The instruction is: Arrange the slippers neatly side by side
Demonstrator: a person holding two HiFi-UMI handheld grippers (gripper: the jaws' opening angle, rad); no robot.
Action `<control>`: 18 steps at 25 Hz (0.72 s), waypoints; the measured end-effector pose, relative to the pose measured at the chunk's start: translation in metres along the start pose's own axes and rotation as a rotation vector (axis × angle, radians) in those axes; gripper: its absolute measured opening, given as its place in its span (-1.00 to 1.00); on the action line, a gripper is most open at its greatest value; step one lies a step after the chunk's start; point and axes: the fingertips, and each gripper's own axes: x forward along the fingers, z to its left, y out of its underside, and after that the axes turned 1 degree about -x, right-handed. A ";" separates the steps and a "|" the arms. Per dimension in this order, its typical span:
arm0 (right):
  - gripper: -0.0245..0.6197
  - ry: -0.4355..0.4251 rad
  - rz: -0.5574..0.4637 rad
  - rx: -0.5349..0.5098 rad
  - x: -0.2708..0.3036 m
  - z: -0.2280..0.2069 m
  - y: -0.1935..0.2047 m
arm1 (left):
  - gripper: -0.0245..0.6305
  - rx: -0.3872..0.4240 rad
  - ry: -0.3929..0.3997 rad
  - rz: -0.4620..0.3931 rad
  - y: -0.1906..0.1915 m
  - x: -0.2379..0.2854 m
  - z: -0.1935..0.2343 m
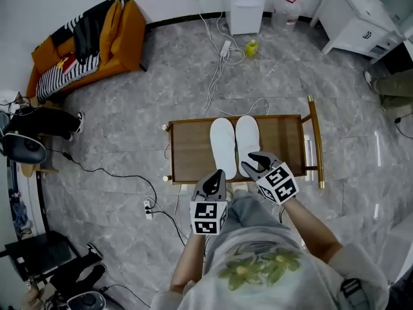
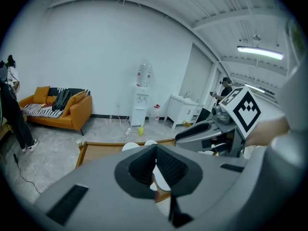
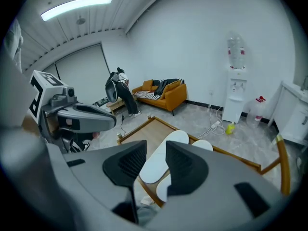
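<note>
Two flat white slippers [image 1: 223, 146] lie close side by side in the middle of the low brown wooden table [image 1: 187, 148]. Over its near edge both grippers hang, tilted forward and down. The left gripper [image 1: 216, 176] has its tongs pressed together on nothing, and the right gripper [image 1: 253, 163] has its tongs spread and empty.

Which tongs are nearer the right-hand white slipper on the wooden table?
Right. The right tongs hover by the near end of the right-hand white fabric slipper, jaws apart. The left tongs sit further left, by the other white slipper's near end.
</note>
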 end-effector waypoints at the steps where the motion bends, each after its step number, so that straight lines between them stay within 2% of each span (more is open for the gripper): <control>1: -0.52 -0.003 -0.005 -0.004 -0.004 0.002 0.000 | -0.88 0.005 0.001 -0.005 -0.002 -0.003 -0.003; 11: -0.71 0.002 -0.055 -0.027 -0.029 0.021 -0.002 | -0.88 0.040 -0.006 -0.050 -0.019 -0.023 -0.017; 16: -0.90 -0.003 -0.089 -0.036 -0.040 0.028 -0.008 | -0.88 0.037 -0.013 -0.057 -0.022 -0.027 -0.018; 18: -0.90 -0.018 -0.100 -0.042 -0.043 0.032 -0.010 | -0.88 0.040 -0.012 -0.061 -0.023 -0.028 -0.019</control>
